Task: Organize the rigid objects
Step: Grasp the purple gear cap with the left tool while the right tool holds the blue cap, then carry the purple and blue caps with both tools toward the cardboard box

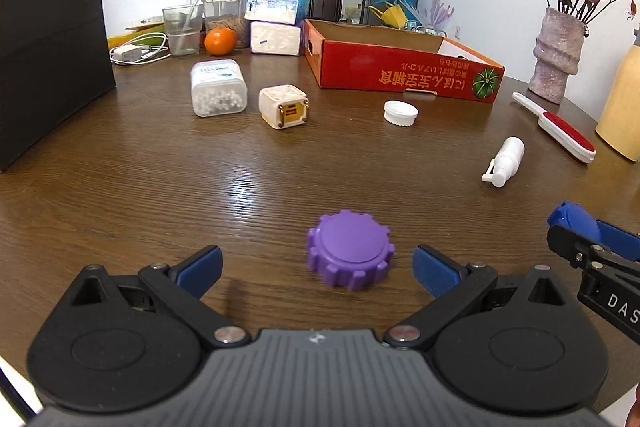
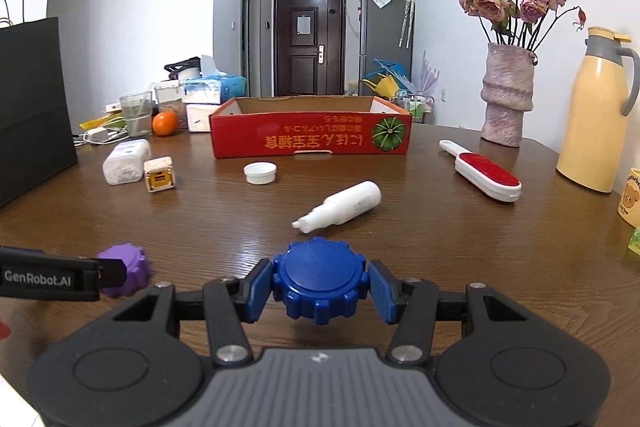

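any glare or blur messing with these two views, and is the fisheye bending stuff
Left wrist view: window glare streaks the brown wooden table just beyond the purple ridged plastic cap, whose near edge is slightly soft. Right wrist view: a fainter sheen beside the blue ridged plastic cap, which looks sharp. Both views bow the table edge and darken at the corners.

This is a lived-in home, apparently an apartment's dining area. A wooden table [image 2: 400, 227] carries everyday clutter: a vase of dried roses [image 2: 507, 95] at two o'clock, a yellow thermos jug [image 2: 592, 115] toward three, tissue packs [image 2: 214, 87] and an orange [image 2: 164, 123] at ten. Straight ahead at twelve, a hallway ends in a dark entrance door [image 2: 309, 43], with a grey refrigerator [image 2: 386, 39] just right of it.
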Demonstrator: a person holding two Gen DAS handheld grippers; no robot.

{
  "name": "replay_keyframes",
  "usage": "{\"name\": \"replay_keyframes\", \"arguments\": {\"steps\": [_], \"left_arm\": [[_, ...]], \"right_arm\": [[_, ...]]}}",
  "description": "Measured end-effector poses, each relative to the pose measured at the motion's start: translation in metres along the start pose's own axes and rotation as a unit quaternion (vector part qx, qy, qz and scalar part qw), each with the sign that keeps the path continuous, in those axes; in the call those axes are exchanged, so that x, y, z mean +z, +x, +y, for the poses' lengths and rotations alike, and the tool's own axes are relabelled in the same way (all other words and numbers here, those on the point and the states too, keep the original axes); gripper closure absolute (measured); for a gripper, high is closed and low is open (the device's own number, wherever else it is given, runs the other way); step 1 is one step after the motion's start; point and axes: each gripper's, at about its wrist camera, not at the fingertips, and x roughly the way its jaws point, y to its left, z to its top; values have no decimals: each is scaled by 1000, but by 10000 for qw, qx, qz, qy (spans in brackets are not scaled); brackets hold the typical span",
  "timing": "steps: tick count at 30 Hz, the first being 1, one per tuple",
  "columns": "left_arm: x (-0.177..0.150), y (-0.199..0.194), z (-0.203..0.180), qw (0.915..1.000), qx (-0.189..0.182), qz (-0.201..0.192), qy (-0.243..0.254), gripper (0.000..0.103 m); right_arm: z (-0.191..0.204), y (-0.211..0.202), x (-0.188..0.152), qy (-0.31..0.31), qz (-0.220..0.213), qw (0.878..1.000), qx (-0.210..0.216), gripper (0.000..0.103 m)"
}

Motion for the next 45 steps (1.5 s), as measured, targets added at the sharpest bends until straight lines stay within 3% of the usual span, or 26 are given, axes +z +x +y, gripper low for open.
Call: {"name": "replay_keyframes", "arguments": {"steps": [10,13,21,31,45], "left_arm": [[-1,17,-11,9997,196,112,23,0],[-2,20,-14,9996,249,98,13,7],[1,20,-21,9996,234,-49,163,48],[6,16,-24,9997,105,-145,178,48],[48,3,-43,9983,-69,-572,115,48]], "right_arm": [[-11,9,0,24,37,10000,77,52],[-11,11,1,2,31,10000,94,52],[-13,14,3,-52,27,9999,122,52],[-21,19,7,-103,-9,9999,100,52],[-36,27,42,-149,-311,9994,88,52]]}}
